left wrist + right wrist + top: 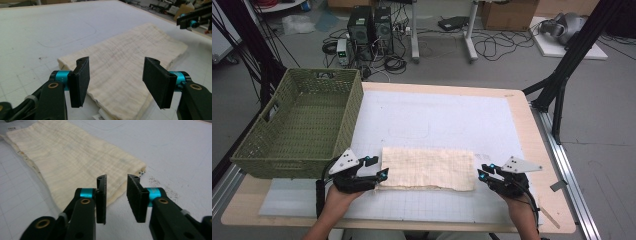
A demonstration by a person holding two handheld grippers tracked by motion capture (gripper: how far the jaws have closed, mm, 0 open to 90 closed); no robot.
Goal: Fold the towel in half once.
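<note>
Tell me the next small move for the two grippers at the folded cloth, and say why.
Probably ease both in over the cloth's short ends and close. The folded cream cloth lies flat between them; the left gripper stands open above its near end, and the right gripper is open just short of the other end, pinching nothing.

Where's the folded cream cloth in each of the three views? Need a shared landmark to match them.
High view: the folded cream cloth lies lower centre on the white mat, between the two grippers.
Left gripper view: centre, running to upper right, beyond the open jaws.
Right gripper view: upper left running to centre, its end just beyond the jaws.
Shared landmark: the pencilled curved outline on the mat.
</note>
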